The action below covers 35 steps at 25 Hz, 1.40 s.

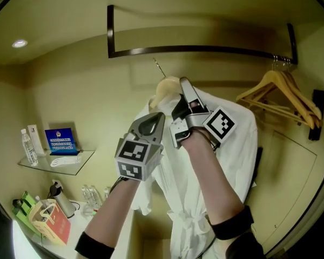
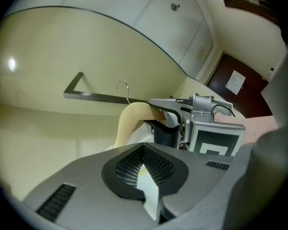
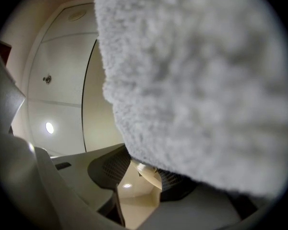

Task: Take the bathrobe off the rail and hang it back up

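Note:
A white bathrobe (image 1: 221,161) hangs on a pale wooden hanger (image 1: 166,88). Its metal hook (image 1: 159,67) is just below the dark rail (image 1: 205,49) and does not touch it. My right gripper (image 1: 182,85) is raised and shut on the top of the hanger, with robe fabric (image 3: 197,80) draped over its jaws. A cream piece of the hanger (image 3: 151,172) shows between them. My left gripper (image 1: 161,116) sits at the robe's left shoulder, shut, with a thin white fold (image 2: 151,190) pinched between its pads. In the left gripper view the right gripper (image 2: 156,110) clamps the hanger (image 2: 132,119) under the rail (image 2: 101,97).
Several empty wooden hangers (image 1: 281,90) hang at the rail's right end. At lower left, a glass shelf (image 1: 70,170) carries a water bottle (image 1: 28,146) and a blue card (image 1: 61,140). Below it are a kettle (image 1: 62,198) and a paper bag (image 1: 48,223).

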{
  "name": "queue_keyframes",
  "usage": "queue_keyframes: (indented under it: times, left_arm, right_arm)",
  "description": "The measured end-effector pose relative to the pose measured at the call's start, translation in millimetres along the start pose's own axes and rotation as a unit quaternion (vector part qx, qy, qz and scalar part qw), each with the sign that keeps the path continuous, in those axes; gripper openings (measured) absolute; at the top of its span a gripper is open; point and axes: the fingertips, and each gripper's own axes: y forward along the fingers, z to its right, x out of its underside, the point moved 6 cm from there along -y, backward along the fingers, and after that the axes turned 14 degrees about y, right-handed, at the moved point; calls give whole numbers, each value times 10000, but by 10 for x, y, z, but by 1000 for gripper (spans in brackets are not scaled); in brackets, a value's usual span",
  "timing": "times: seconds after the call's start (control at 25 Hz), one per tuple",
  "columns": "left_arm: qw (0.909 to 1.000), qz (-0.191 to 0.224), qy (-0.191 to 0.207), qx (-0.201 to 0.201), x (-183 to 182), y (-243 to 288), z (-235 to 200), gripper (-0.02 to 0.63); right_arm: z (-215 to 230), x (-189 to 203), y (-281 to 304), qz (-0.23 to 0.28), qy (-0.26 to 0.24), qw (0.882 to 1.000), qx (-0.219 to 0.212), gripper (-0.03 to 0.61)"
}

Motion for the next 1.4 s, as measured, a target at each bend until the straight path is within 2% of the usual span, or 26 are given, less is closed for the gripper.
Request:
queue_keyframes:
  times: [0.2, 0.48, 0.84, 1.04, 1.4]
  left_arm:
    - [9999, 74, 150, -29, -204, 194, -187, 0]
    - [9998, 98, 135, -114, -322, 420, -391, 0]
    - [9998, 45, 157, -132, -204, 430, -396, 0]
    - [9998, -28, 113, -158, -77, 412, -363, 0]
    - [9992, -214, 121, -322, 7, 215, -404, 0]
  right_arm:
    - [-54, -145, 293, 154, -59, 9999, -33, 195]
    - [-63, -367, 569, 351, -62, 9994, -1, 195]
    - [269, -436, 490, 589, 121, 9976, 335, 195]
    - [315, -378, 443, 609, 204, 9976, 267, 192]
    - [365, -256, 425, 790, 709, 9940, 250, 195]
